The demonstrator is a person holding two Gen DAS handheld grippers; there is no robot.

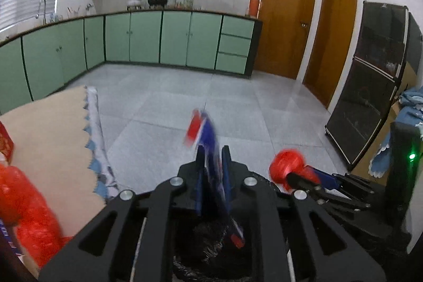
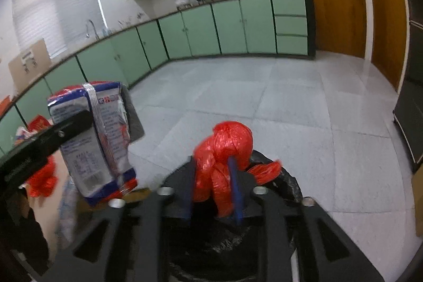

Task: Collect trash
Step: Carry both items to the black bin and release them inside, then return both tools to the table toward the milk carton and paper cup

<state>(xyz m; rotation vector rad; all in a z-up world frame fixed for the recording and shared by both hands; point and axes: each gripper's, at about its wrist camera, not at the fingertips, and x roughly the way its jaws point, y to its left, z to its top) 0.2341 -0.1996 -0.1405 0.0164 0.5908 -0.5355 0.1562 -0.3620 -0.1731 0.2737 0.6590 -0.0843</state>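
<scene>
Left gripper [image 1: 212, 149] pinches blue wrapper [image 1: 208, 134]; right gripper [image 2: 212, 163] clamps red bag [image 2: 224, 144]

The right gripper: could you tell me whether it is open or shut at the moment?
Shut on the red plastic bag: the right gripper has both blue fingers pressed against the crumpled bag, which bulges above them.

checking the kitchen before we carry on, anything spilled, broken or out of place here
Nothing looks spilled or broken. The left gripper is shut on a blue, red and silver foil packet, and the right gripper on a crumpled red plastic bag, both held over a black bin liner.
</scene>
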